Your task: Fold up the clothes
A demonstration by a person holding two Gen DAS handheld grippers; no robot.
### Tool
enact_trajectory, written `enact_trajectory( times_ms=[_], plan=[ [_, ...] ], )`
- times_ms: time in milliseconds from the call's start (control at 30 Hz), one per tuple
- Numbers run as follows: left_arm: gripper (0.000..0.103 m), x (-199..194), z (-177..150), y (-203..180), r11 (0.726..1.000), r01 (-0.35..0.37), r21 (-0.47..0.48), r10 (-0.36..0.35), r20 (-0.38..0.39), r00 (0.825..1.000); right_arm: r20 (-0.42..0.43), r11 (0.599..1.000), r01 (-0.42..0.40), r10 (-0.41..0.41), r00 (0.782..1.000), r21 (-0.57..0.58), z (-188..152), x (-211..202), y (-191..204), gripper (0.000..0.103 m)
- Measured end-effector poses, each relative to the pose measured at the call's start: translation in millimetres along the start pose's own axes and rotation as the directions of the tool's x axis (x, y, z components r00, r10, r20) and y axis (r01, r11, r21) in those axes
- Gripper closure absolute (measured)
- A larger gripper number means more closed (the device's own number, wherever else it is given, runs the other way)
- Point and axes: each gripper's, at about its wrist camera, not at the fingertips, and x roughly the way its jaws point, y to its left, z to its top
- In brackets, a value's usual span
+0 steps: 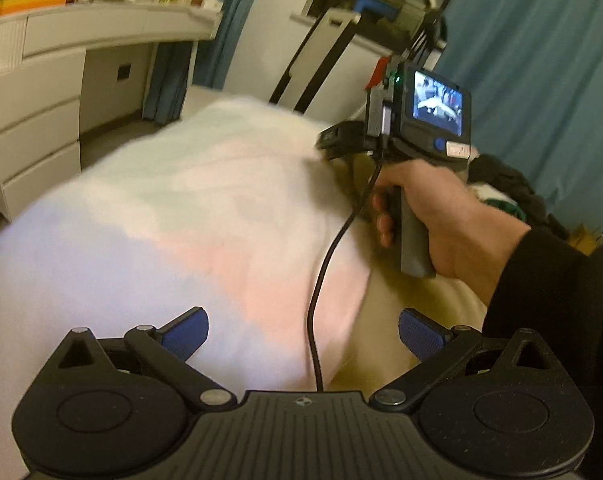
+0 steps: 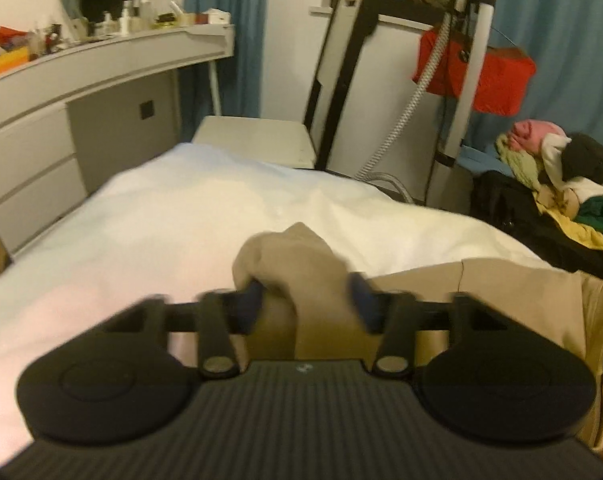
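Right now the right gripper point(image 2: 307, 300) has a bunched-up bit of the tan clothes point(image 2: 297, 256) between its two blue fingers point(image 2: 251, 302), but the fingers sit a little apart, so I cannot tell if they really pinch it. The tan clothes lie along the bed's point(image 2: 181, 208) right edge, on the white sheet. The left gripper point(image 1: 303, 332) is wide open and empty, farther away, so the right one is closer for the fold.

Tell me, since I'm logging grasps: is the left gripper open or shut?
Open. The left gripper has its blue pads spread wide, nothing between them, above the bedsheet.
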Motion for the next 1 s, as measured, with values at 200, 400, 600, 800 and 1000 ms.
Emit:
enact_trajectory(
  times_ms=[200, 400, 600, 800, 1000],
  plan=[
    [0.001, -6, -4, -5, 1.0, 0.013, 0.003, -0.013, 0.032, 0.999, 0.159, 0.993, -0.001, -0.018, 0.987, 0.116, 11, -51, -47, 0.096],
    [0.001, -30, -12, -18, 0.998, 0.056, 0.015, -0.057, 0.07, 0.996, 0.316, 0.95, 0.049, -0.15, 0.937, 0.308, 15, -138, -140, 0.096],
    [0.001, -33, -20, -44, 0.993, 0.094, 0.074, -0.099, 0.056, 0.994, 0.239, 0.855, 0.201, -0.347, 0.907, 0.479, -39, -168, -239, 0.096],
    [0.001, -14, -33, -73, 0.98, 0.086, 0.178, -0.092, 0.026, 0.995, 0.125, 0.8, 0.201, -0.324, 0.938, 0.565, -92, -140, -284, 0.092],
    [0.001, 10, -41, -87, 0.971, 0.066, 0.231, -0.065, -0.012, 0.998, 0.102, 0.825, 0.127, -0.218, 0.971, 0.551, -107, -134, -280, 0.024]
  ],
)
